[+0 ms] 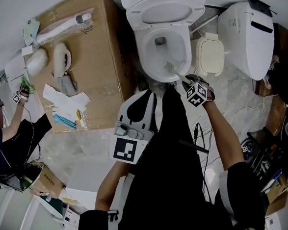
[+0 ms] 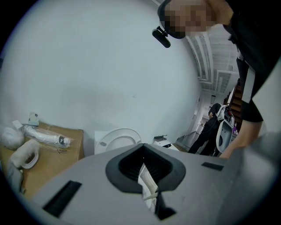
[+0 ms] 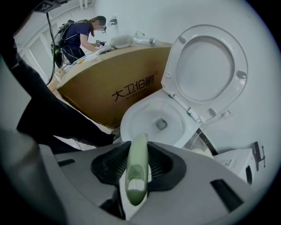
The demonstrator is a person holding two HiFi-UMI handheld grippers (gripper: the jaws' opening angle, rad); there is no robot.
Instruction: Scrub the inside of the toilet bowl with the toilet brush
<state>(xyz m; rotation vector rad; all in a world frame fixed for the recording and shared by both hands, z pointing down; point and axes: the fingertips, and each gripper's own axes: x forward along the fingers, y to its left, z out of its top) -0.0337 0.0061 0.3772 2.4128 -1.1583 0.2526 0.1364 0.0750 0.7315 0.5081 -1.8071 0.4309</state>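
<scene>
The white toilet bowl (image 1: 155, 52) stands open at the top middle, its seat and lid (image 3: 206, 61) raised against the wall. My right gripper (image 1: 188, 82) is shut on the pale green handle (image 3: 137, 169) of the toilet brush. The brush head (image 1: 170, 66) rests inside the bowl at its near right wall. In the right gripper view the bowl (image 3: 147, 115) and its drain lie just beyond the handle's tip. My left gripper (image 1: 129, 131) hangs back near my body, away from the toilet. Its jaws look shut with nothing held, and it (image 2: 147, 184) points toward the wall.
A large cardboard box (image 1: 93, 56) with wrapped parts on top stands left of the toilet. A cream lidded container (image 1: 209, 57) and another white toilet (image 1: 249, 36) stand to the right. Cables lie on the floor at right. Another person (image 1: 10, 141) works at far left.
</scene>
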